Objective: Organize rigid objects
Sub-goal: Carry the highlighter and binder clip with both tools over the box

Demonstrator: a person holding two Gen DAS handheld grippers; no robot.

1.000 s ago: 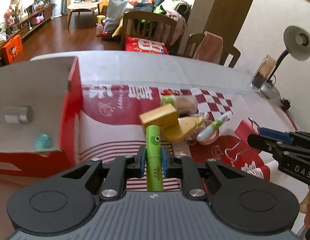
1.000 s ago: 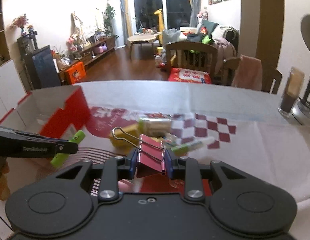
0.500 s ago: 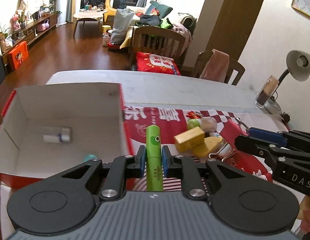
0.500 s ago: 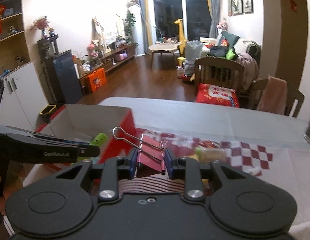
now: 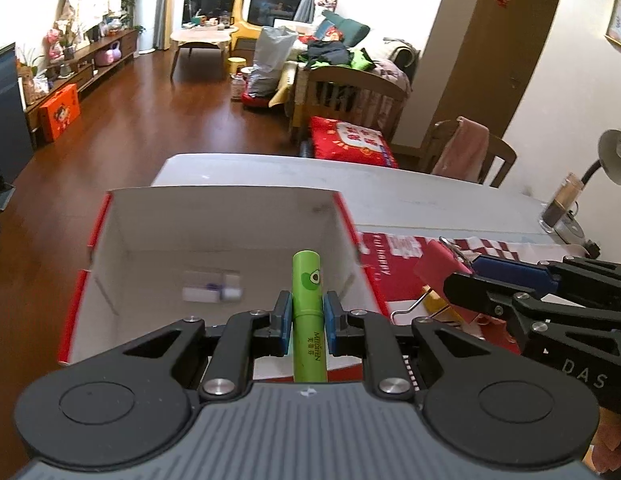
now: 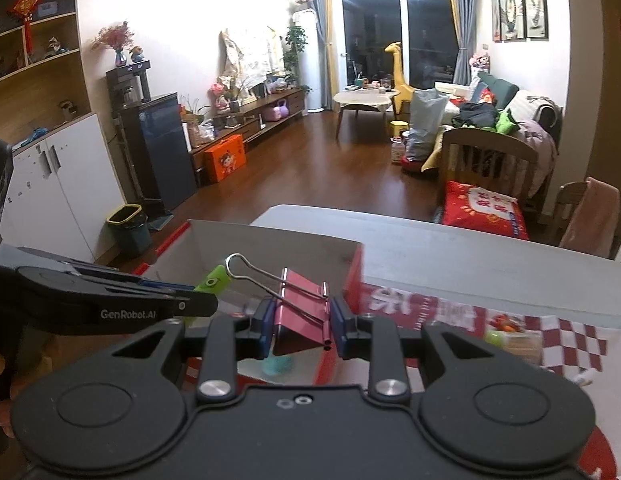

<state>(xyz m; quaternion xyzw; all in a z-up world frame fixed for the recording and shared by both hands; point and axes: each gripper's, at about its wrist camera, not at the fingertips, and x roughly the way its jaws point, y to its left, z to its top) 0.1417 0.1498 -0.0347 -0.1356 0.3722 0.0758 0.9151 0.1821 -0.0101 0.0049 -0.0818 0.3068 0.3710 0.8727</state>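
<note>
Table: white top [image 5: 410, 200], red-walled box [image 5: 346, 216] at its left end.
Left gripper [image 5: 306, 320]: clamped on green tube [image 5: 307, 304], over box.
Right gripper [image 6: 298, 326]: pinching red binder clip [image 6: 300, 308], near box's right wall.
Risk: grippers close together; could collide, or clip drops outside wall.

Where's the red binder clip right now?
The red binder clip is clamped in the right gripper, centre of the right wrist view, above the near right corner of the open cardboard box, with the green tube just to its left.
</note>
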